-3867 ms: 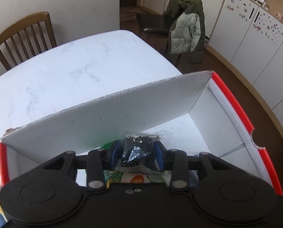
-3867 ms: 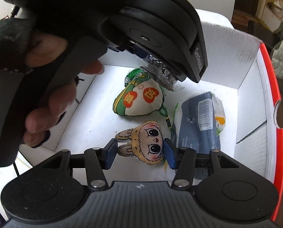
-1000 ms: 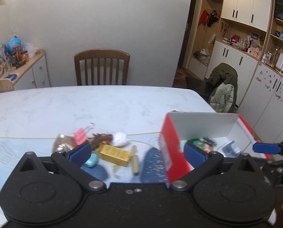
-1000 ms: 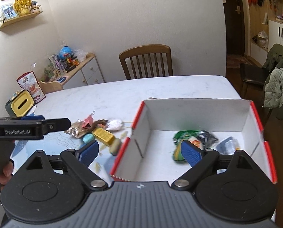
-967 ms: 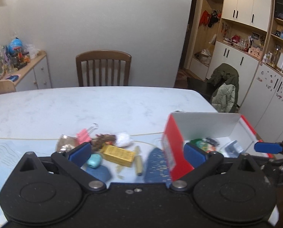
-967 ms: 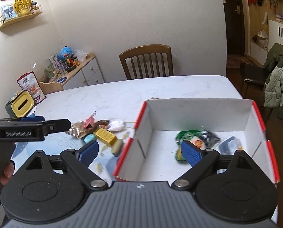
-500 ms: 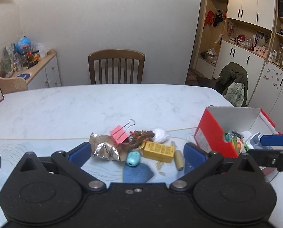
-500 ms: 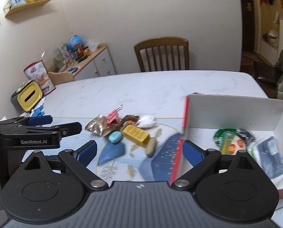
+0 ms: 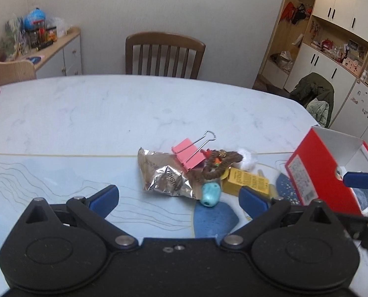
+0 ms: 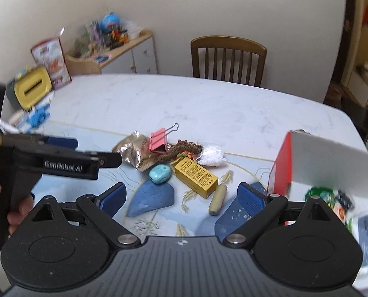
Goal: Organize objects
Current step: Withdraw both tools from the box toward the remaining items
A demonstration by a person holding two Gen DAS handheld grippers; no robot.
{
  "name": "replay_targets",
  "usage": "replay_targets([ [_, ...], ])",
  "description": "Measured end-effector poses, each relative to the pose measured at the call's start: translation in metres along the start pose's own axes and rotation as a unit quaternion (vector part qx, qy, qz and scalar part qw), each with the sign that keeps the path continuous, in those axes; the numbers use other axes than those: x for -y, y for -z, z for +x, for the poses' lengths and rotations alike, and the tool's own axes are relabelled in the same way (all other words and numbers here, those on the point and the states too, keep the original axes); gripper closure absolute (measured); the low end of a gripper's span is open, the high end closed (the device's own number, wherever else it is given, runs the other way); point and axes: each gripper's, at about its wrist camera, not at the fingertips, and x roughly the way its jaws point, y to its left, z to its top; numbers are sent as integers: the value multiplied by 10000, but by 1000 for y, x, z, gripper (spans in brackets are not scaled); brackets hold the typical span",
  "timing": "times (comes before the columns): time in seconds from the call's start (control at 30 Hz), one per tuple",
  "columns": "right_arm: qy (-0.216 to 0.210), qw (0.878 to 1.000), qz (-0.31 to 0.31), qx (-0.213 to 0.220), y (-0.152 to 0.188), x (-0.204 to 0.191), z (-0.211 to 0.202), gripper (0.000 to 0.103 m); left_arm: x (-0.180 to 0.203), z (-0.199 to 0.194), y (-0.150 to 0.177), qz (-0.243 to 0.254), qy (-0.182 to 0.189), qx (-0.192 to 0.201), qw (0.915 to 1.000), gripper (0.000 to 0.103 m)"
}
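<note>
A small heap lies mid-table: a crumpled foil packet (image 9: 167, 174) (image 10: 134, 148), a pink binder clip (image 9: 188, 157) (image 10: 158, 139), a brown bead string (image 9: 221, 164) (image 10: 181, 149), a turquoise stone (image 9: 210, 194) (image 10: 159, 174), a yellow box (image 9: 248, 180) (image 10: 196, 175), a white puff (image 10: 212, 158) and a beige stick (image 10: 217, 200). My left gripper (image 9: 177, 198) hovers open just short of the heap, empty. My right gripper (image 10: 181, 198) is open too, over the stone and box. The red-and-white box (image 9: 317, 173) (image 10: 327, 163) at right holds several items.
A wooden chair (image 9: 164, 55) stands at the table's far side. A sideboard (image 10: 124, 52) with clutter is at back left, a yellow tin (image 10: 31, 87) and blue clips at the table's left edge. A hand (image 10: 18, 212) holds the left gripper's body. Cupboards line the right wall.
The left gripper let go of the dark bag in the box. Both grippers then backed out and swung left, from the box toward the heap, now closer to it.
</note>
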Motion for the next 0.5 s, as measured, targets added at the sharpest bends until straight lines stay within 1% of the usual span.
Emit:
replay_targets([
  [0.2, 106, 9995, -178, -229, -7, -4, 37, 6, -8, 33, -4, 109, -41, -190, 9998, 0],
  [0.3, 160, 9986, -185, -475, -9, -3, 58, 6, -13, 49, -8, 71, 26, -318, 9995, 0],
  [0.5, 254, 9966, -366, -694, -11, -3, 86, 7, -19, 71, -13, 126, 38, -443, 9989, 1],
])
